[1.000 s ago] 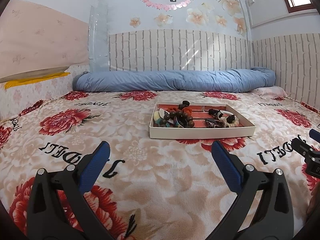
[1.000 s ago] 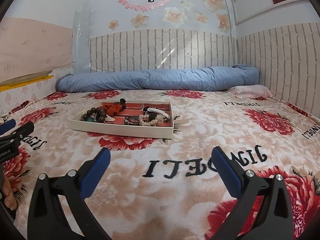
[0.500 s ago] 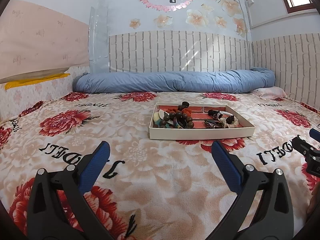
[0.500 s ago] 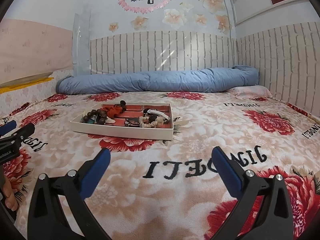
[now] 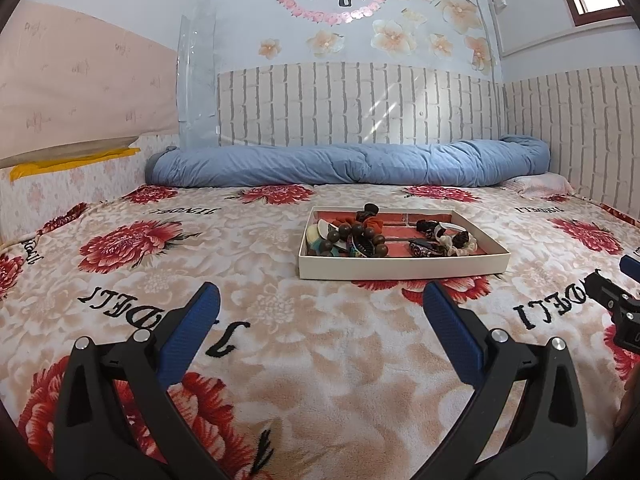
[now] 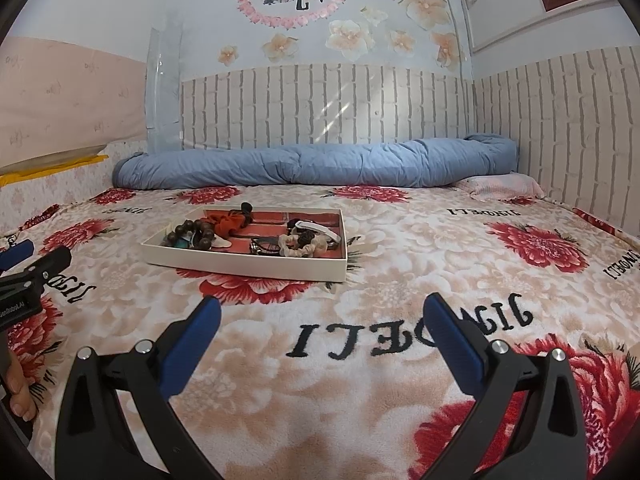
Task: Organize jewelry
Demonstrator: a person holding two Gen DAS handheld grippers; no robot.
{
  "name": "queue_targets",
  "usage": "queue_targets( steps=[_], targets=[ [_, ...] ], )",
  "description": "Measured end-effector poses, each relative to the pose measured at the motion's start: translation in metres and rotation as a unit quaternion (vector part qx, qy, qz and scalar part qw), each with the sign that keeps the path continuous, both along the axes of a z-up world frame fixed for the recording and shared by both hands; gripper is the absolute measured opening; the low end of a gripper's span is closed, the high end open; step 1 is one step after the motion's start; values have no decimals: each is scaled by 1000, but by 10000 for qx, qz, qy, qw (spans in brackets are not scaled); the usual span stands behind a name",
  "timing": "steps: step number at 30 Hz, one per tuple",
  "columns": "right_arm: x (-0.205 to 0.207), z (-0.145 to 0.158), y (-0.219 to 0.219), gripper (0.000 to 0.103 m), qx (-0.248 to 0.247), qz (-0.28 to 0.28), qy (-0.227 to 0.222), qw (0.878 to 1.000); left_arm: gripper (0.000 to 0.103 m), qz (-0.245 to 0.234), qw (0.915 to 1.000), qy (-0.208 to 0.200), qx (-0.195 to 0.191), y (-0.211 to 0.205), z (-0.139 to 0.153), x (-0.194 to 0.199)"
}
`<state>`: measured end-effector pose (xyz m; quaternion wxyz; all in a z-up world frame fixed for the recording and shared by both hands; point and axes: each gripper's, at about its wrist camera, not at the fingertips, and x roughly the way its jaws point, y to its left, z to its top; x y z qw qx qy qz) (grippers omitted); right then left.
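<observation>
1. The left gripper has its blue fingers spread wide apart with nothing between them, low in its own frame over the flowered blanket of the bed.
2. The right gripper likewise shows its fingers parted and empty, low in frame above the printed lettering.
3. The task's things all sit in the shallow cream tray, centre-right of the left view and centre-left of the right view, well apart from both pairs of fingers.
4. In the tray's left half a dark wooden bead bracelet is heaped with an orange scrunchie. In the right half a cream scrunchie and a white band are tangled with darker pieces too small to name.
5. The scene fits either a mixed heap awaiting sorting or items already gathered into the tray, and I cannot tell which.
6. Any reach would do well to come in low over the near wall. It should take one piece at its outer loop, not from the middle of a heap, since beads and elastic would likely drag their neighbours along.
7. Against the frames from half a second and a second ago, almost nothing differs. The tray has slipped slightly lower in the left view, the finger spread matches, and the jewelry lies the same.
</observation>
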<state>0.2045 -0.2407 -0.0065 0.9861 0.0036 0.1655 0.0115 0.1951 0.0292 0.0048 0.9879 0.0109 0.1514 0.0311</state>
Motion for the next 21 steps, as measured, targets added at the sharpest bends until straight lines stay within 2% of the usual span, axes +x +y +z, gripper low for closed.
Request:
queue_targets(
  steps=[21],
  targets=[
    [0,3,-1,99,18,-6,-50,10000,98,19,10000,9,-21,0,-1,0]
  ],
)
